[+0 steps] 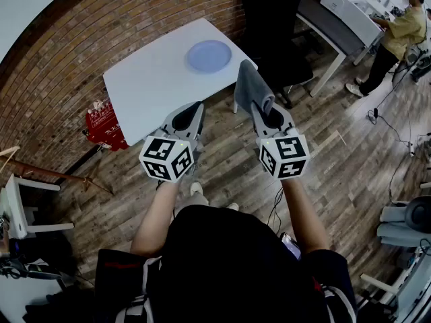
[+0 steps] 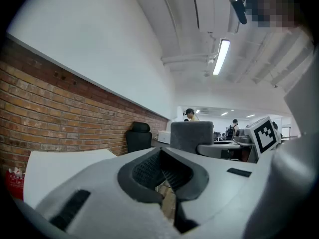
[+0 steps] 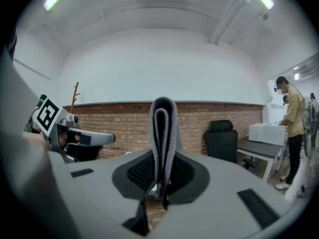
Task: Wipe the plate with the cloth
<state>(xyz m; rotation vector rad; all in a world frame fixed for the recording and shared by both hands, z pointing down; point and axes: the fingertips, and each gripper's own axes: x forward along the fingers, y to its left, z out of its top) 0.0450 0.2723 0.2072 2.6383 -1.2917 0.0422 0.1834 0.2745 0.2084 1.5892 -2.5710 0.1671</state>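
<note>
A light blue plate lies on the white table by the brick wall, ahead of both grippers. My right gripper is shut on a folded grey cloth, which stands up from its jaws; in the right gripper view the cloth is pinched upright between the pads. My left gripper is shut with nothing in it, and it hangs over the wooden floor just short of the table's near edge. In the left gripper view its jaws meet, and the cloth shows to the right.
A black office chair stands right of the table. A red box sits on the floor by the wall. A person stands at a grey desk far right. Cables lie on the floor.
</note>
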